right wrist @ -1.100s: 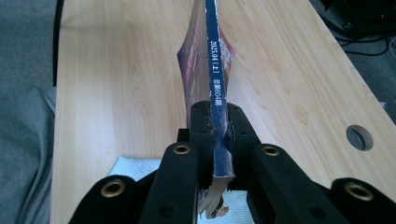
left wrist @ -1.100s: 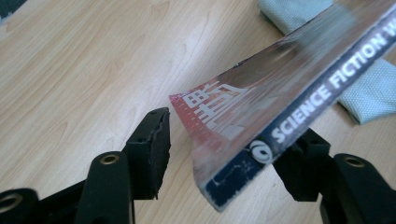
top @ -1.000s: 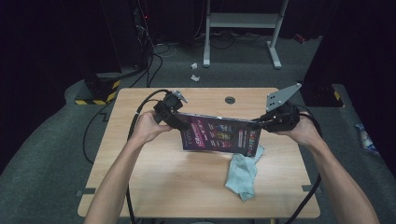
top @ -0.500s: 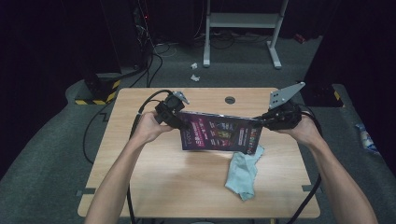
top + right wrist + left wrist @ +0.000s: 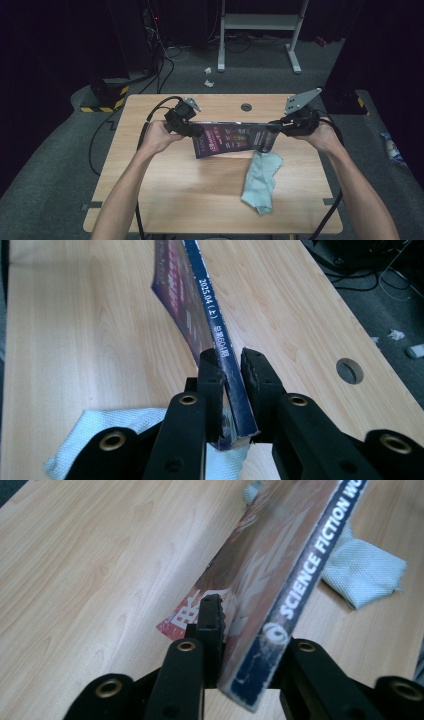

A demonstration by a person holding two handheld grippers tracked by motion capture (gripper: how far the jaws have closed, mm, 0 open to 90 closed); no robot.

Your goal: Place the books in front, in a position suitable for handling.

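Observation:
A thin dark magazine with a purple cover hangs spine-up over the middle of the wooden table, held at both ends. My left gripper is shut on its left end. In the left gripper view my left gripper clamps the blue spine, which reads "SCIENCE FICTION". My right gripper is shut on the right end. In the right gripper view my right gripper pinches the spine between both pads.
A crumpled pale blue cloth lies on the table below the magazine's right half, also in view as the cloth and the cloth. A round cable hole sits near the far edge. Cables trail off the table's left side.
The magazine has tipped so that less of its cover faces the camera and its spine points more upward. Both grippers keep their hold and have shifted only slightly.

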